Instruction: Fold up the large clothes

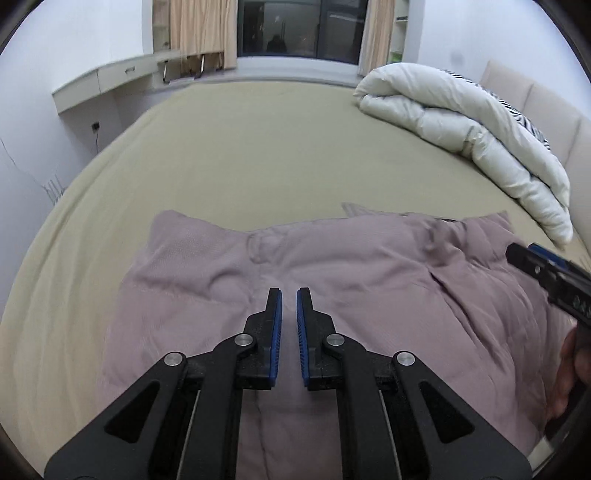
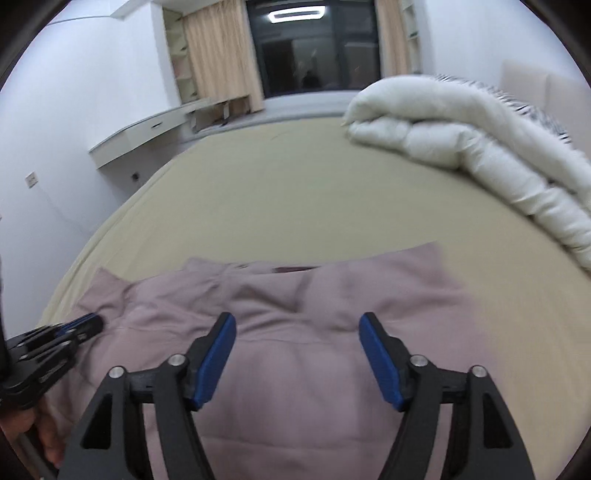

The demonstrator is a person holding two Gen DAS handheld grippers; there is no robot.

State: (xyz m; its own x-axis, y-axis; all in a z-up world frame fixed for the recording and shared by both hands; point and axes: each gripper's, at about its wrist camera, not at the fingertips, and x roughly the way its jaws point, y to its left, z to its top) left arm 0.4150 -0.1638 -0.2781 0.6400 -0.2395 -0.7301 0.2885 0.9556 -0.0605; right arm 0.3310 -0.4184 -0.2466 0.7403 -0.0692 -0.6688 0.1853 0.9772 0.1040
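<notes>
Right under my left gripper (image 1: 289,295) is the mauve pair of trousers (image 1: 332,280), laid flat on the beige bed sheet (image 1: 240,147). Its blue pads are nearly together with just a thin slit between them and nothing pinched in there, so basically closed, hovering over the middle seam just below the waistband. My right gripper (image 2: 297,321) is spread wide over the same trousers, no cloth between its pads, and it isn't touching the fabric as far as I can tell. The trousers sit at the near edge of the bed, waistband pointing away from me. Beyond them to the right, a rolled-up white duvet (image 1: 469,133) is piled against the headboard, well apart from the trousers. Straight past the trousers, across the sheet, there's a dark window (image 1: 299,29) with tan curtains.
</notes>
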